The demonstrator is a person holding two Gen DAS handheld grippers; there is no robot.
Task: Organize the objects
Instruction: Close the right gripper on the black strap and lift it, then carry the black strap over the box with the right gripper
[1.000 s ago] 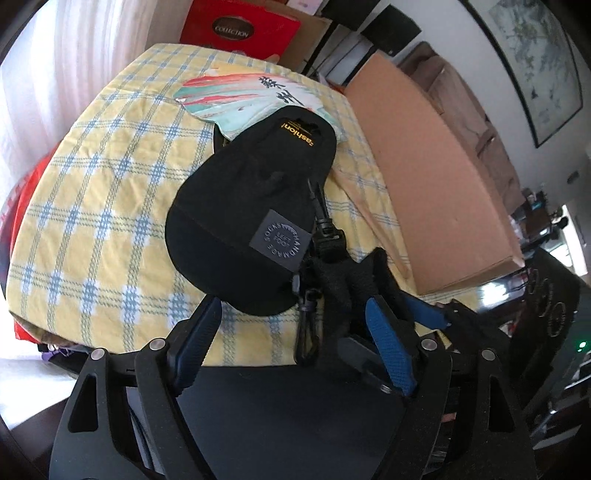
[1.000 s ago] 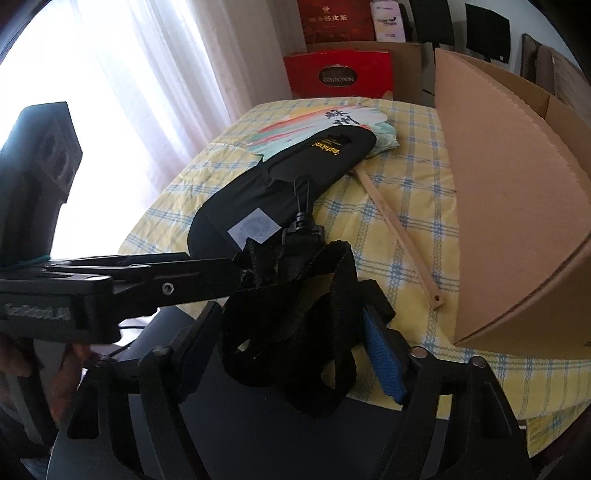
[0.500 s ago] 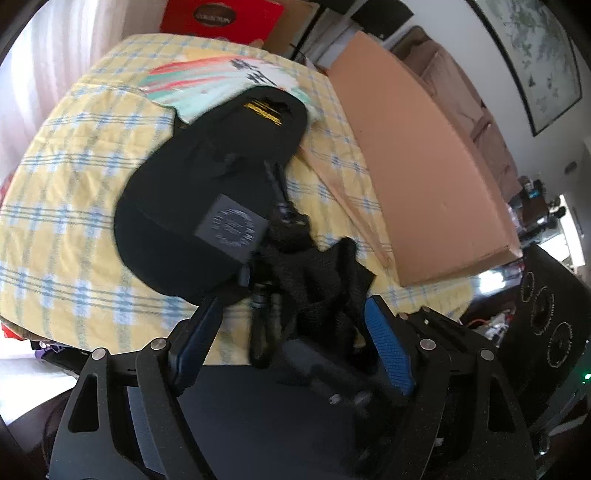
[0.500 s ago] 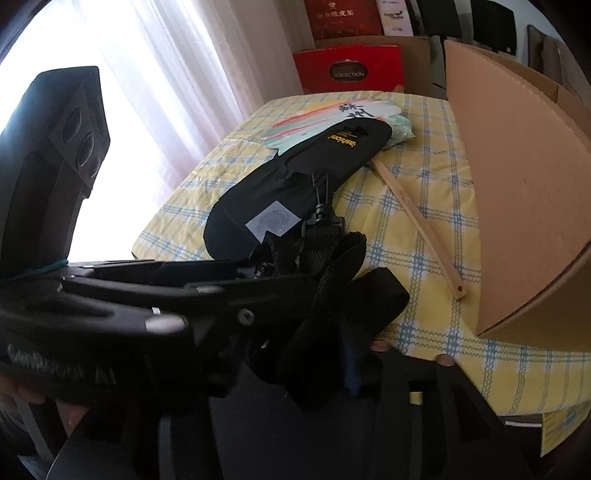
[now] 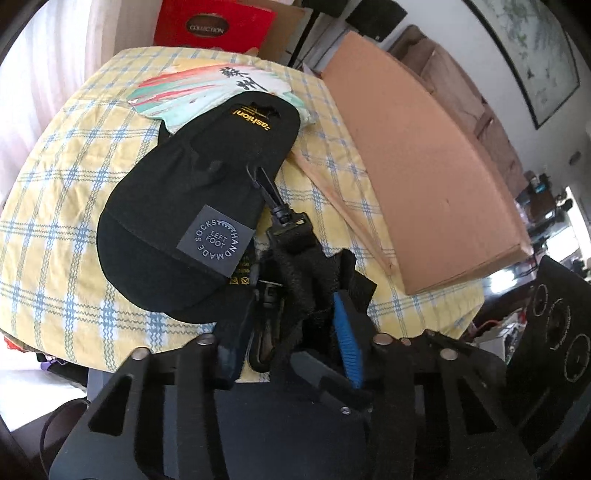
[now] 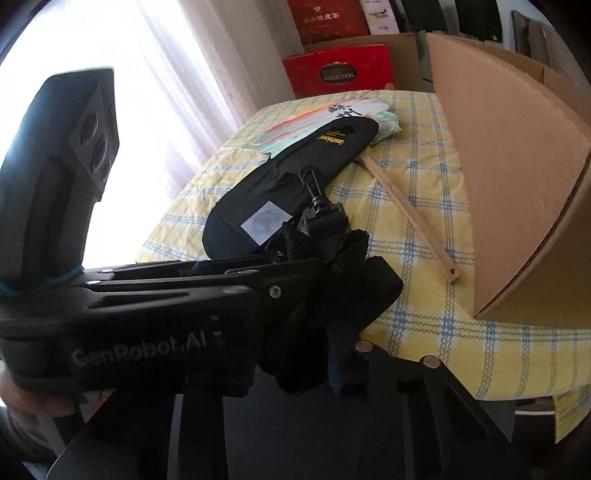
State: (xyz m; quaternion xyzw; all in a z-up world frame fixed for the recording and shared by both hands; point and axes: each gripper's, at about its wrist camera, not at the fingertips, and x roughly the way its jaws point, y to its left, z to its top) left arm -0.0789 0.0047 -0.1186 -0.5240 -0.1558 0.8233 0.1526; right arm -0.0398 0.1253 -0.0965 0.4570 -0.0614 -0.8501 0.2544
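Left wrist view: left gripper (image 5: 291, 325), apart a second ago, now clamps bundled strap (image 5: 310, 273); right gripper state unclear; strap secured for moving.

The left wrist view looks forward and down along its own fingers from just off the near table edge, close over the black sock pack (image 5: 192, 221), with the cardboard box (image 5: 424, 184) to its right. The right wrist view sits lower and further right, facing the same way toward the window, its left half blocked by the left gripper (image 6: 295, 266) crossing very near the lens. Both views share the sock pack, the checked tablecloth (image 5: 55, 221), the painted fan (image 5: 207, 88), the box and the red tin (image 5: 214, 26).
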